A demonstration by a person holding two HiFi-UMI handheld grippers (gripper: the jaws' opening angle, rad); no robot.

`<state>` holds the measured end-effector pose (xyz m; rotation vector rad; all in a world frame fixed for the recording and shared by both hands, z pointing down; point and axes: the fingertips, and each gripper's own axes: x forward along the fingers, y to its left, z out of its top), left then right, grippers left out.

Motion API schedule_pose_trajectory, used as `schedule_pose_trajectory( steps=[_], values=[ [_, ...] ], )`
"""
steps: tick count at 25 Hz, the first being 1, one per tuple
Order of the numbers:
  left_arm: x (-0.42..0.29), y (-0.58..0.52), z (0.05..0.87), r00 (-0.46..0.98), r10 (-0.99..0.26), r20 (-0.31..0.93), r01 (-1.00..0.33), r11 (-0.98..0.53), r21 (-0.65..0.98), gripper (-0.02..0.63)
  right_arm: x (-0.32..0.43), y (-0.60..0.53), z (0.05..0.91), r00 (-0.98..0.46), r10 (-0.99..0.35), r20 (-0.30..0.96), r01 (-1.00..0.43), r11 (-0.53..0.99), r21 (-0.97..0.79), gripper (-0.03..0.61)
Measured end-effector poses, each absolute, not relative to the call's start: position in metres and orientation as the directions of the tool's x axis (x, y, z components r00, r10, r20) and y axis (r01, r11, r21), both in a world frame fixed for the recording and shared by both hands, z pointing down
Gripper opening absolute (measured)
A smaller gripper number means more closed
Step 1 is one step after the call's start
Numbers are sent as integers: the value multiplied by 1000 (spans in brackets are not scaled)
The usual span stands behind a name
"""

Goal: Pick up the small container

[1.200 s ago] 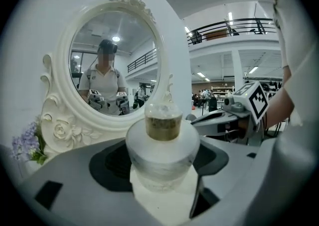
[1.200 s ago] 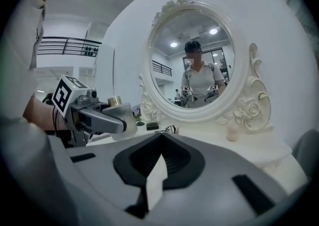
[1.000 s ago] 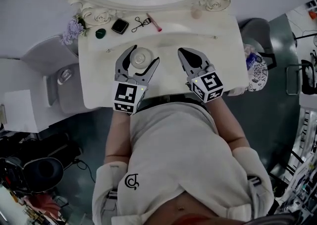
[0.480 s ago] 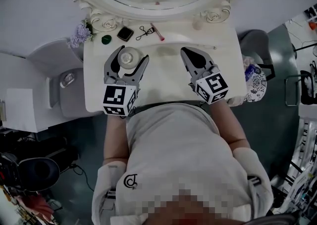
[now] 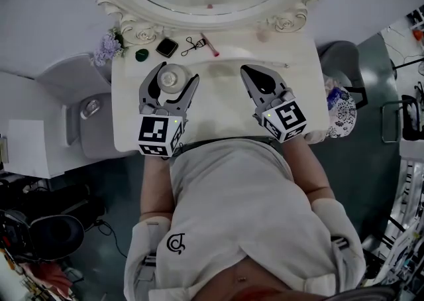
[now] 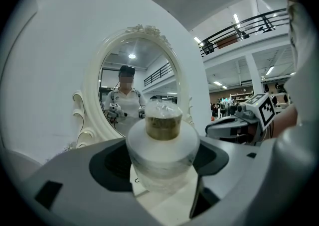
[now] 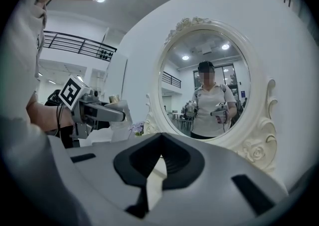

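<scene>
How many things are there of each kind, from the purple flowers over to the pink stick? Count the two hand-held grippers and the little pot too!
Hand-held gripper: 2 (left hand-held gripper, right hand-held gripper)
Small container: 1
Purple flowers: 1
Green round thing: 1
Black square case: 1
Eyelash curler: 1
Pink stick: 1
Total: 8

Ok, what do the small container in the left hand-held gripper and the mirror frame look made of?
The small container looks like clear glass or plastic, glossy; light shows through its body, and a dull brassy collar sits on top. The mirror frame is cream-white and smooth, with moulded scrolls and roses; painted wood or resin, can't tell.
</scene>
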<state>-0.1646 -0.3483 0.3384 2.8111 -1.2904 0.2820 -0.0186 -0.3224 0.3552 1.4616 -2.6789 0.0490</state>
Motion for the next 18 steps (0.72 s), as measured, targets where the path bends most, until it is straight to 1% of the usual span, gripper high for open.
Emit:
schedule_pose_trajectory(
  steps=[9, 18],
  values=[
    [-163, -347, 338, 645, -743, 179, -746, -663, -61, 348, -18, -322, 359, -526, -846, 83, -850, 527, -15, 5],
    [-162, -342, 335, 645, -744, 174, -744, -664, -77, 348, -25, -314, 355, -522, -851, 59, -852, 523, 6, 5]
  ],
)
